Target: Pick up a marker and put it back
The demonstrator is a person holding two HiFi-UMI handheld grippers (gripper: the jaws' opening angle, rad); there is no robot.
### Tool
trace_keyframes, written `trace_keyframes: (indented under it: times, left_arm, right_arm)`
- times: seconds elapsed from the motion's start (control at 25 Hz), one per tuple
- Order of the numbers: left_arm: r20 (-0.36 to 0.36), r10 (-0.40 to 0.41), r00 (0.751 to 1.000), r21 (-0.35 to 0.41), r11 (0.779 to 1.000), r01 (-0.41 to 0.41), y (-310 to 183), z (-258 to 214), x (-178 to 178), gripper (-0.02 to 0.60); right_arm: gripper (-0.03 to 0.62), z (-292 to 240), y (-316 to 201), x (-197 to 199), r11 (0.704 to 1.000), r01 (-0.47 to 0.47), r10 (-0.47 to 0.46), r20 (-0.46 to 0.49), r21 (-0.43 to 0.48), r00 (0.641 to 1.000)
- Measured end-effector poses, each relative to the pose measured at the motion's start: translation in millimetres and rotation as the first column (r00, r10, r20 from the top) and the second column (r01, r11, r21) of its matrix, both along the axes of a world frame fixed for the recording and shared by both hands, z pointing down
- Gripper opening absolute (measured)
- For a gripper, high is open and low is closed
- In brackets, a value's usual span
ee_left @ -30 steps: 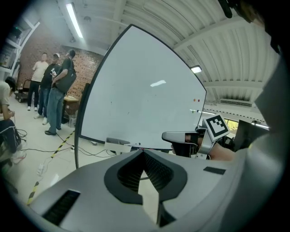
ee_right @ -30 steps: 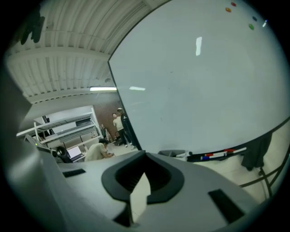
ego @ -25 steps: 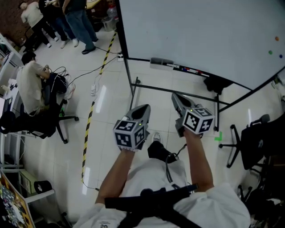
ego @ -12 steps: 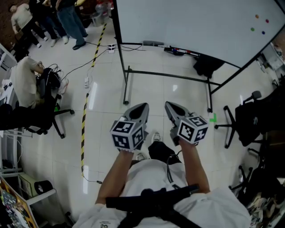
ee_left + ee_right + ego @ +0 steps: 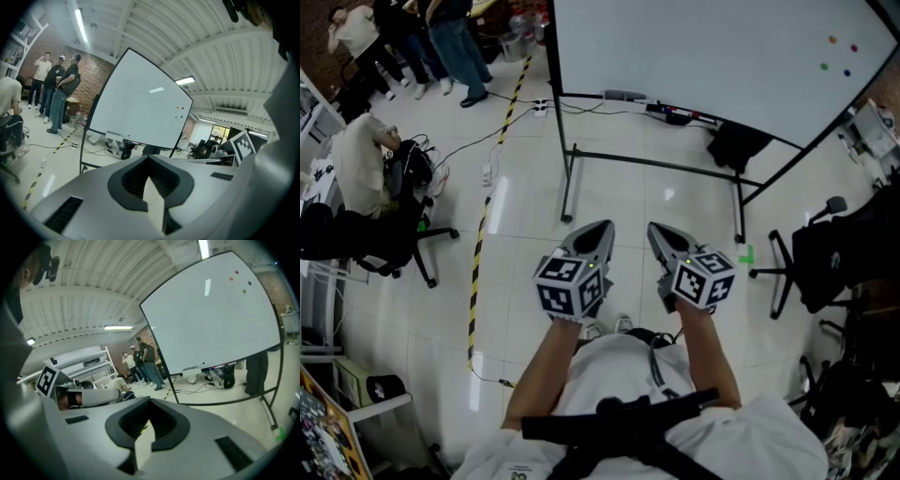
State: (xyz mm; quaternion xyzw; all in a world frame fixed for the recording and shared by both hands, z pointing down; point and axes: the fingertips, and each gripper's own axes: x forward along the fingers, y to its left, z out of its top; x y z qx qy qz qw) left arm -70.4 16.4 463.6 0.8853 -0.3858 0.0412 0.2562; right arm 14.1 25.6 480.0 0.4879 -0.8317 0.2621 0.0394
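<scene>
The whiteboard stands on a black frame some way ahead of me. Its tray holds dark markers and a grey eraser. My left gripper and right gripper are side by side in front of my body, over bare floor and far short of the board. Both are shut with nothing between the jaws. The left gripper view shows the whiteboard with its tray in the distance. In the right gripper view the whiteboard also stands well ahead.
Several people stand at the far left, and one person sits by an office chair. Yellow-black tape and cables cross the floor. A black bag lies under the board. Another chair is at the right.
The whiteboard has drawn away toward the top of the head view and more floor shows before it. Both grippers kept shut and empty, held together in front of me.
</scene>
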Motion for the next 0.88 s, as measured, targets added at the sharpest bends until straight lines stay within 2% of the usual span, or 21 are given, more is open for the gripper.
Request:
trace_keyframes:
  times: [0.32,0.88]
  left_arm:
    - [0.002,0.000,1.000,0.021,1.000,0.000,13,-8,10,-0.003]
    - [0.001,0.014,1.000,0.027,1.000,-0.014,21,-15,25,-0.003]
  right_arm:
    - [0.002,-13,11,9,0.999,-0.004,0.004,0.000,0.039,1.000]
    - [0.002,-19,18,21,0.999,-0.014,0.014,0.000,0.043,1.000]
